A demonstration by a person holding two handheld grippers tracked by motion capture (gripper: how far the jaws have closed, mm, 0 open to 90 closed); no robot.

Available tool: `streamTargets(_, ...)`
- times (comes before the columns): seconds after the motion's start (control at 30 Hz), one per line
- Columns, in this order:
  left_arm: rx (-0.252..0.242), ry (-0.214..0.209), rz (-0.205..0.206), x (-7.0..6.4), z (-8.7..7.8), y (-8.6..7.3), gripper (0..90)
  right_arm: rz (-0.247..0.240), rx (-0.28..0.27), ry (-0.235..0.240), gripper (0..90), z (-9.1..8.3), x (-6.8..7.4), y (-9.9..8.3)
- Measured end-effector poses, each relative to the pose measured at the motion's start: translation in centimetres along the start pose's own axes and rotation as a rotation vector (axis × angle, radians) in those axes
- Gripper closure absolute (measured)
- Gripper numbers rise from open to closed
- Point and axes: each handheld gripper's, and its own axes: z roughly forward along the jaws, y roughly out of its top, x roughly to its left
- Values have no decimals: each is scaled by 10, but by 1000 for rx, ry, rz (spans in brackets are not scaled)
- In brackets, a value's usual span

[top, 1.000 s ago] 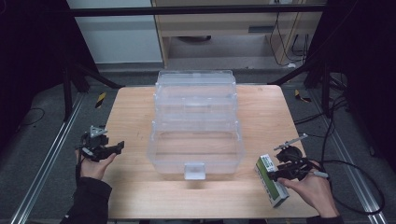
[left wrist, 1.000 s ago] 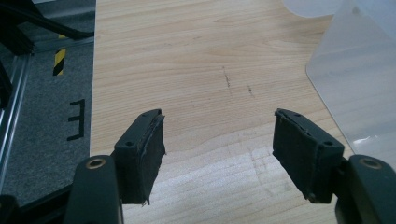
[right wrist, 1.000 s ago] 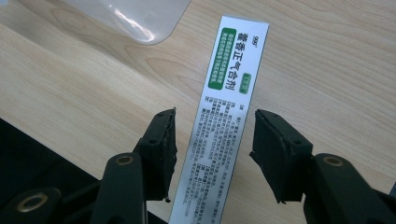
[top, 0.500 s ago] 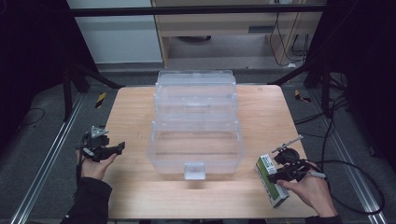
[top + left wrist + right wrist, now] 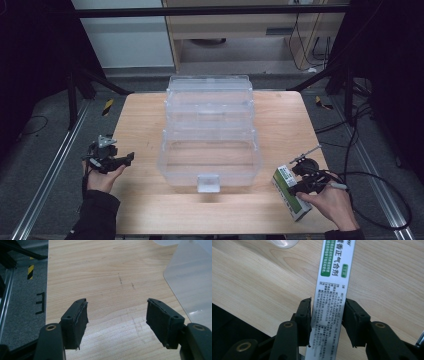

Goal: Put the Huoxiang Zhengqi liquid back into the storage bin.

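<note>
The right gripper (image 5: 327, 322) clamps the box (image 5: 333, 290) near its end, so it may tilt out; the left gripper (image 5: 117, 322) is open.

Clear glossy plastic drawer unit (image 5: 210, 135) on matt pale wooden table (image 5: 145, 120).

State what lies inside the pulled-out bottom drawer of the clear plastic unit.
Through the clear drawer, the wooden table shows; nothing visible inside. Glare blurs its corners.
</note>
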Motion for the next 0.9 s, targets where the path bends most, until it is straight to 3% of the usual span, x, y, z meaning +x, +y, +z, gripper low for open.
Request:
streamTargets(0.33, 5, 0, 4, -1, 1, 0, 326, -26, 14, -21, 612, 1, 1, 2)
streamTargets(0.67, 8, -1, 3, -1, 1, 0, 326, -4, 33, -31, 634, 3, 2, 4)
streamTargets(0.9, 10, 0, 3, 0, 1, 0, 326, -31, 39, -36, 639, 4, 2, 5)
